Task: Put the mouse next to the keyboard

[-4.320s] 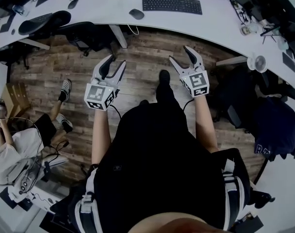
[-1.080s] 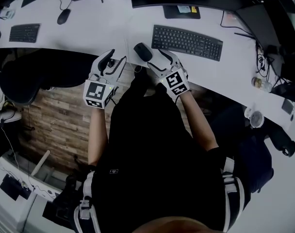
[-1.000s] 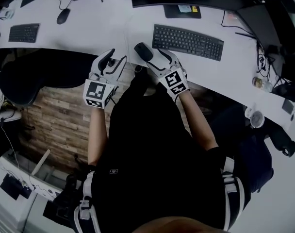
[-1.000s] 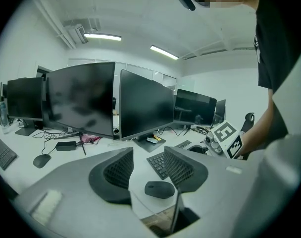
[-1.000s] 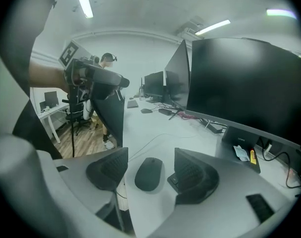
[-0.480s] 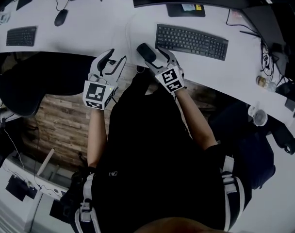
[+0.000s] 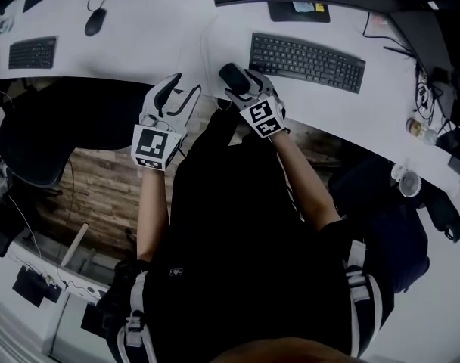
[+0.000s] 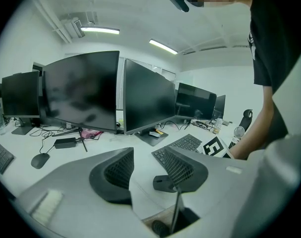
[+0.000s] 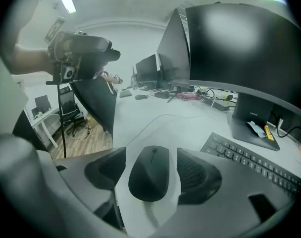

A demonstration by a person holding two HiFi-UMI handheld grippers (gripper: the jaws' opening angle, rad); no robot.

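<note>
- Mouse lies on the desk, near the left end of the keyboard, apart from it.
- Right gripper straddles the mouse; jaws have just been opening, pads clear of it, so no grip yet.
- Left gripper gapes, empty.
- Remaining, probably: grasp, shift alongside, release.

Wide black monitors stand side by side on a long curved white desk, a black power brick near their stands, a black office chair over wood-plank flooring below.

Matt blk plastic mouse; smooth wht desk.
</note>
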